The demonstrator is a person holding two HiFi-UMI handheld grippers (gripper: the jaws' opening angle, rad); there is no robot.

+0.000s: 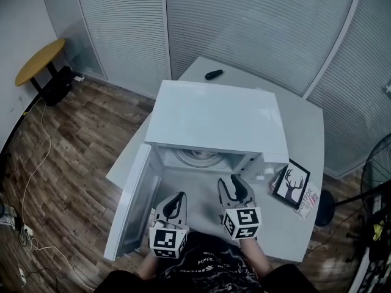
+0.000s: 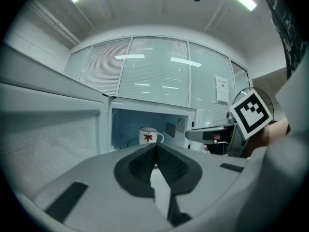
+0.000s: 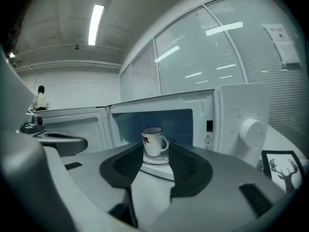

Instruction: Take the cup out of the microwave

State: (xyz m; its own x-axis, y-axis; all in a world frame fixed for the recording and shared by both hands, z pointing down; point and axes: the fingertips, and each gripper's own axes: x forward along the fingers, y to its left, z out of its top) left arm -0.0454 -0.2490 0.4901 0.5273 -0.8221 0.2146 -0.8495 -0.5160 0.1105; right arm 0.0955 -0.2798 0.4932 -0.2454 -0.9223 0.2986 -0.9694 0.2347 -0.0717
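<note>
White ceramic cup (image 3: 153, 141) with red leaf stands upright inside open white microwave (image 1: 217, 118). Right claw (image 3: 155, 154) spread before it, not touching; left claw (image 2: 155, 148) pressed together, empty.

- The microwave (image 1: 220, 118) is open in front, clear up to the cup (image 3: 153, 140).
- Its door (image 1: 129, 209) blocks the left side.
- A picture frame (image 1: 291, 184) may crowd the right.

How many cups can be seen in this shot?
1. The cup stands upright on the turntable inside the open microwave, toward the middle of the cavity. No other cup shows on the table; the cavity's near corners are partly hidden.
</note>
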